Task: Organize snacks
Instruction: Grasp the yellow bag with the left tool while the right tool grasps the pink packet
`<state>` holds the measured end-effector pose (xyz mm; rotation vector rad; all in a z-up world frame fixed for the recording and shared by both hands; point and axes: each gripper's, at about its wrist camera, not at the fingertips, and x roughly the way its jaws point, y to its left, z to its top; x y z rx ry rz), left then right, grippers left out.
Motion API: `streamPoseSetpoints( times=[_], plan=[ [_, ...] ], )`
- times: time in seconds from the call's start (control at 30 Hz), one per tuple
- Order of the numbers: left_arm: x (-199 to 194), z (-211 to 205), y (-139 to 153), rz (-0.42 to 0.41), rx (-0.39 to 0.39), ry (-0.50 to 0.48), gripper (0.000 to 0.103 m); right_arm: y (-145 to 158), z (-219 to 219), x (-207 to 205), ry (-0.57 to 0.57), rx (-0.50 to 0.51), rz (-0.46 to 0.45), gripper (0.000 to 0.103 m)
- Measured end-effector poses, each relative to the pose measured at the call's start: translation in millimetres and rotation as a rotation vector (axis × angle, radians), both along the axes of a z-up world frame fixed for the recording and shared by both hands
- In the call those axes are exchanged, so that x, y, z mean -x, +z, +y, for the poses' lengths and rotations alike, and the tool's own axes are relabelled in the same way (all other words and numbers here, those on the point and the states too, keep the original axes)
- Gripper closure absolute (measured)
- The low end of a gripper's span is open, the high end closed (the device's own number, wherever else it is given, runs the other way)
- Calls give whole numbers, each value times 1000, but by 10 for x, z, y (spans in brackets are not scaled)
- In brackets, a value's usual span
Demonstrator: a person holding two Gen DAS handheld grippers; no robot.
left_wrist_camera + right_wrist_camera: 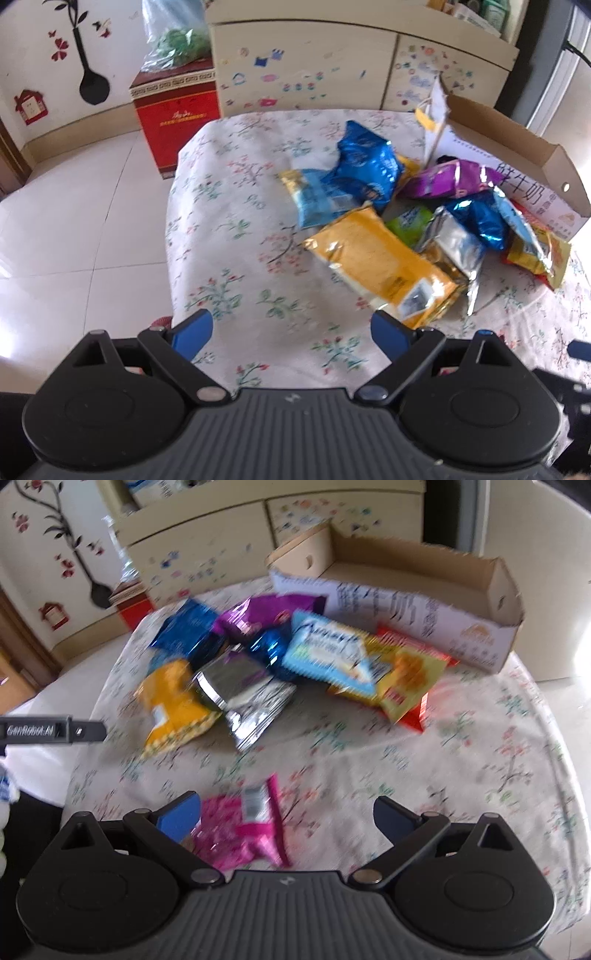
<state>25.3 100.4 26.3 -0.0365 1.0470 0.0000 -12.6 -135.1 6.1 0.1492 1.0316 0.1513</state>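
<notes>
The left gripper (291, 334) hovers with its jaws spread wide and nothing between them, over bare floral cloth at the near edge of the worktop (229, 236). The right gripper (288, 818) also has its jaws apart; a pink snack packet (240, 830) lies on the cloth just beside its left finger, not clamped. Farther out sits the heap of snacks: a big yellow bag (384, 266) nearest, a silver packet (243, 698) touching it, a blue bag (365, 166) and a purple bag (447, 179) behind, and a pale blue packet (332, 653) overlapping a red-and-yellow one (406, 675). Just beyond them stands an open cardboard box (506, 587).
</notes>
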Motion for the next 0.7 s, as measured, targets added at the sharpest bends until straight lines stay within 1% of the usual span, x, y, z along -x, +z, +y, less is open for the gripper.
streamPoseSetpoints(
  times=[0.1,0.2,0.27,0.37,0.47,0.63,0.7],
  plan=[
    [21,112,-12,10,24,24,11,-45,67,46,42,-24,28,0],
    [9,241,-8,16,85,70,11,-73,125,76,74,-27,39,0],
    [-6,231,-7,14,93,80,11,-81,149,78,86,-35,50,1],
    [-80,102,-28,25,126,55,11,-117,213,62,99,-23,62,1],
    [-198,-58,-43,28,158,57,10,-163,247,53,109,-15,78,1],
    [-406,-348,-58,24,164,56,10,-252,278,36,113,3,94,1],
    [-472,-458,-83,31,154,53,9,-263,303,22,114,8,95,1]
  ],
)
